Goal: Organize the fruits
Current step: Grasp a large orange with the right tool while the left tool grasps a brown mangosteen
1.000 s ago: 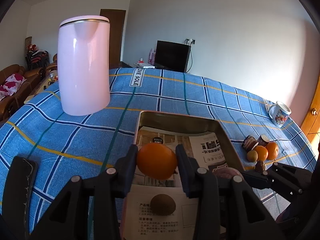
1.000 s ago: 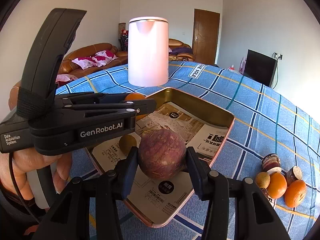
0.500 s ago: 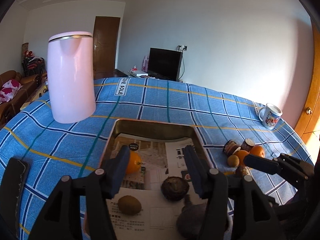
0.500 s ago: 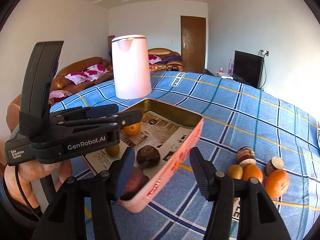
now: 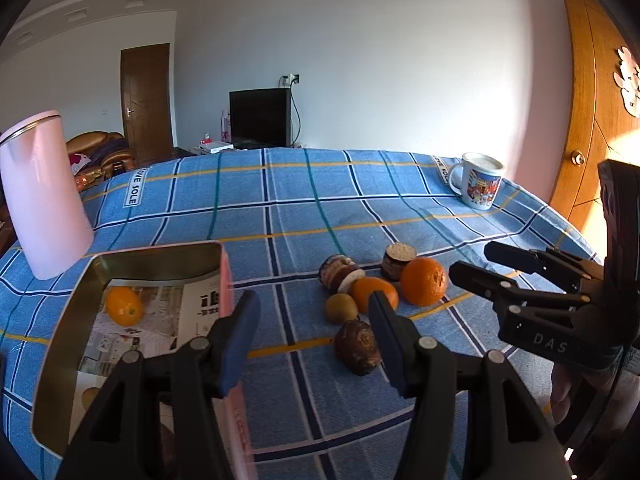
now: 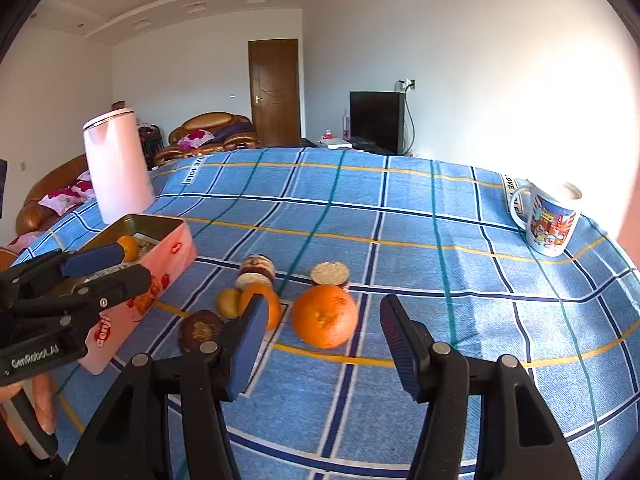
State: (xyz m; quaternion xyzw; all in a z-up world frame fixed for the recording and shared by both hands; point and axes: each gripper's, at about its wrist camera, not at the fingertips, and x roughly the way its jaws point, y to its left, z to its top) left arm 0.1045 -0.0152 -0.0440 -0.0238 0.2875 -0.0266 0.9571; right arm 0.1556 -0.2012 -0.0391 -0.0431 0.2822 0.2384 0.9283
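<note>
A pink tin box [image 5: 230, 280] lined with paper stands at the left and holds an orange [image 5: 124, 306]; the box also shows in the right wrist view [image 6: 160, 256]. On the blue checked cloth lie loose fruits: two oranges [image 5: 424, 282] [image 5: 374, 294], a kiwi [image 5: 341, 308], a dark brown fruit [image 5: 357, 347] and two cut dark fruits [image 5: 339, 272] [image 5: 398, 255]. My left gripper [image 5: 314, 340] is open and empty, just short of the brown fruit. My right gripper [image 6: 324, 346] is open and empty, with the big orange [image 6: 325, 316] just beyond its fingertips.
A pink kettle [image 5: 40, 196] stands behind the box at the far left. A printed mug [image 6: 550, 218] stands at the far right of the table. The table edge curves off at the right, near a wooden door [image 5: 588, 120].
Both grippers let go of their fruits into the box, opened, and swung right from over the box toward the loose fruits on the cloth.
</note>
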